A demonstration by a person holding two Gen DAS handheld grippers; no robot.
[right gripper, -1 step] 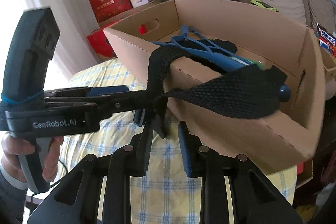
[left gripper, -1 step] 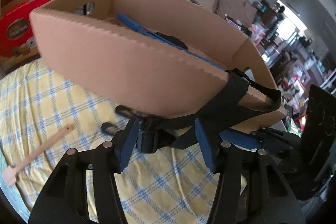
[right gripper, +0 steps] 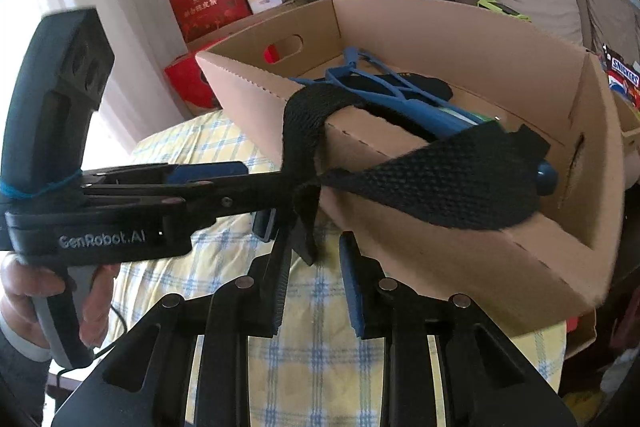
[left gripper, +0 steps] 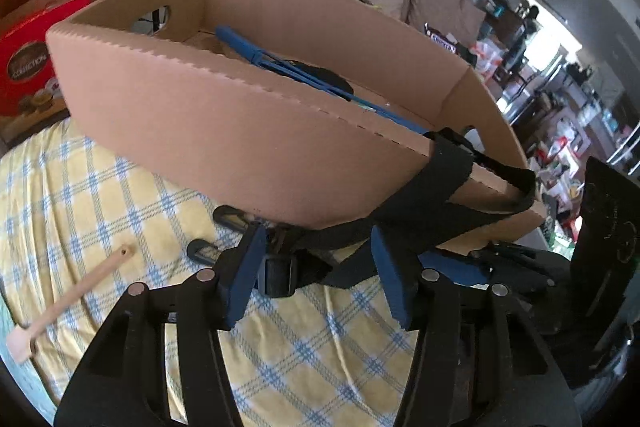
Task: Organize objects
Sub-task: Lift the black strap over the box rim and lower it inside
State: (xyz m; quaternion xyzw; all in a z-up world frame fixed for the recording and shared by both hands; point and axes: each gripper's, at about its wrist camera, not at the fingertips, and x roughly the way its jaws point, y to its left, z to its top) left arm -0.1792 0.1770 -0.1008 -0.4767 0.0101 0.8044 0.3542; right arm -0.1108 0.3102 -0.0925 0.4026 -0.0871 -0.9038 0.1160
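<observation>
Fingers (left gripper: 256, 267) of the left gripper (left gripper: 316, 271) are parted around a black webbing strap (right gripper: 440, 179) and its buckle (left gripper: 278, 275), just ahead of them; right gripper (right gripper: 316, 279) also open, strap dangling between. Strap drapes over the cardboard box (left gripper: 240, 139) wall beyond the fingertips, limp and light, best pinched at the stiff buckle. Legible: "GenRobot.AI", "SNICKERS" (right gripper: 624, 77).

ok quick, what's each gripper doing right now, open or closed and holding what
Left gripper: open, fingers either side of the black strap and its buckle, not clamped.
Right gripper: open, strap end hanging between its fingers by the cardboard box.
</observation>
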